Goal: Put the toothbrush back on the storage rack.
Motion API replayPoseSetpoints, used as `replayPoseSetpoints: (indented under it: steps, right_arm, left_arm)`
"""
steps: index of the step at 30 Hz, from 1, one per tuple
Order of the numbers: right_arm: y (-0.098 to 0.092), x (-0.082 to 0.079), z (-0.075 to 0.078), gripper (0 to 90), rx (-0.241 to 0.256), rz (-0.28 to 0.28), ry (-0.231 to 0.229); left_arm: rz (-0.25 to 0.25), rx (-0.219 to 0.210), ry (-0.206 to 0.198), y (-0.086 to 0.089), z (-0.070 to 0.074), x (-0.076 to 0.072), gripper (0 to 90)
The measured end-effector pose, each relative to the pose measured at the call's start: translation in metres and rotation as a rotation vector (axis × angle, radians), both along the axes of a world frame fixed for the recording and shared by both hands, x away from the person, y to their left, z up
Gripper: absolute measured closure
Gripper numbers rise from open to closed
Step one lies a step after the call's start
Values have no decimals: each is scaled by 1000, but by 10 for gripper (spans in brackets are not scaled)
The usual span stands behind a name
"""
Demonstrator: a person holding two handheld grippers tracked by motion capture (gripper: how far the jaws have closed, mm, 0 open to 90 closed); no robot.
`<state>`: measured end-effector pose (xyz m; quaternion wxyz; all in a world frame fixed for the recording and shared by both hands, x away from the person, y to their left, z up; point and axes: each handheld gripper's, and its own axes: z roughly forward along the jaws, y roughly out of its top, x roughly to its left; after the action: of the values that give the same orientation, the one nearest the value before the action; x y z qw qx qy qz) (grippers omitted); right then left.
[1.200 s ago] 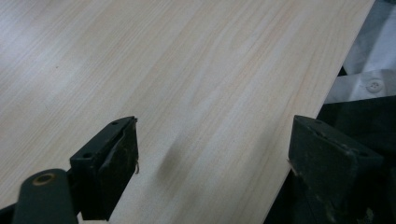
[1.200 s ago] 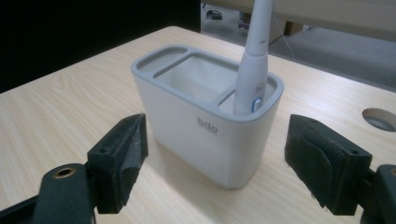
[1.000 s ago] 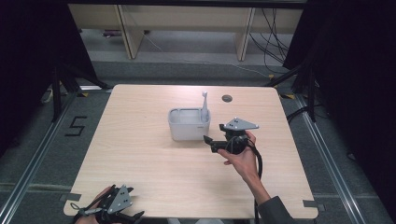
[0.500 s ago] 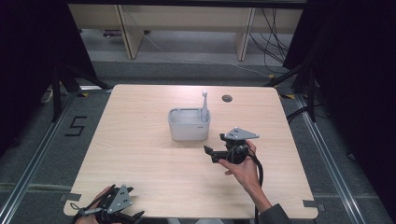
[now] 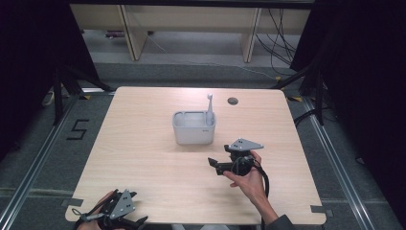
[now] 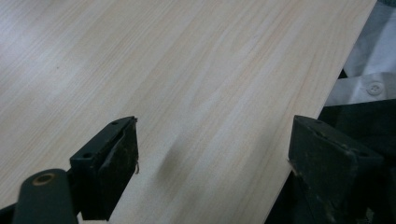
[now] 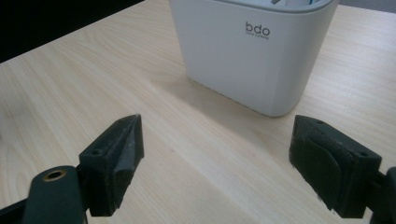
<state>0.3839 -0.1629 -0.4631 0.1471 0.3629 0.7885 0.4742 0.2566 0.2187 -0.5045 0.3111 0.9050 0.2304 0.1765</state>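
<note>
left gripper [image 5: 136,221] cut off at btm edge

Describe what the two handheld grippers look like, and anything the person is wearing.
Both are black. The right gripper carries a grey three-cornered plate on top and trails a black cable. The left gripper has the same grey plate. Each has two blocky black jaws with worn pads. A dark sleeve shows at the right wrist.

The white tub [image 7: 254,51] has "bdo" printed in dark letters on its side near the rim, with a tiny second line under it that's too small to read. There's also a big "5" [image 5: 77,129] marked on the grey floor [image 5: 48,158], left of the table.
</note>
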Motion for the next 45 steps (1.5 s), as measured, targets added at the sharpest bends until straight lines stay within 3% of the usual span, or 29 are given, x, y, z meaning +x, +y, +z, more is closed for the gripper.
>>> replayPoseSetpoints:
  steps: [2,3,5,9,10,11,12,13,17,18,24,27,30,33,34,35,36,38,39,42,43,44,45]
  right_arm:
    - [-1,-2,-2,187,-7,-6,-11]
    - [-1,-4,-2,187,5,-7,16]
    - [-3,-6,-2,187,-1,-12,20]
    - [-7,-8,-6,186,-9,-11,3]
    - [-6,-11,-7,180,-4,-15,40]
    - [-7,-9,-9,174,-19,12,11]
    - [-7,-9,-9,174,-19,12,11]
    - [-8,-15,-9,177,1,-14,31]
    - [-11,-22,-12,176,6,-23,60]
    - [-14,-21,-12,176,-29,-7,35]
    - [-20,-31,-16,172,-22,-23,68]
    - [-24,-35,-18,165,-15,-15,90]
    - [-27,-39,-20,160,-27,-34,71]
    - [-31,-43,-21,158,-42,-40,85]
    - [-31,-46,-22,158,-24,-52,105]
    - [-34,-44,-22,158,-50,-23,76]
    - [-34,-44,-22,158,-50,-23,76]
    - [-37,-49,-23,158,-62,-59,120]
    - [-39,-48,-25,158,-74,-50,102]
    - [-41,-50,-27,158,-87,-53,115]
    - [-43,-51,-26,158,-120,-59,110]
    - [-43,-52,-27,158,-121,-52,118]
    - [-43,-52,-27,158,-122,-61,120]
  left_arm:
    - [-2,10,13,0,0,-1,158]
    - [-9,14,1,1,1,0,159]
    - [-1,-1,-12,0,1,0,158]
    - [-10,4,0,1,1,0,158]
    - [-10,4,0,1,1,0,158]
    - [-8,-3,-14,1,1,0,158]
    - [-8,-3,-14,1,1,0,158]
    - [-5,-7,-13,1,1,0,158]
    - [-5,-3,-1,1,0,0,158]
    - [-5,-3,0,1,0,0,158]
    - [-9,3,-12,2,2,1,158]
    - [2,-6,-15,1,1,1,158]
    - [5,-15,-15,2,1,1,158]
    - [17,-32,-18,1,0,1,158]
    - [16,-32,-17,1,0,0,158]
    - [16,-31,-17,1,0,0,158]
    - [16,-31,-17,1,0,0,158]
    - [16,-31,-18,1,0,0,158]
    - [14,-25,-19,1,1,1,158]
    - [14,-21,-20,1,1,1,158]
    - [21,-44,-16,0,0,0,158]
    - [21,-44,-16,0,0,0,158]
    - [-11,12,-16,3,3,2,158]
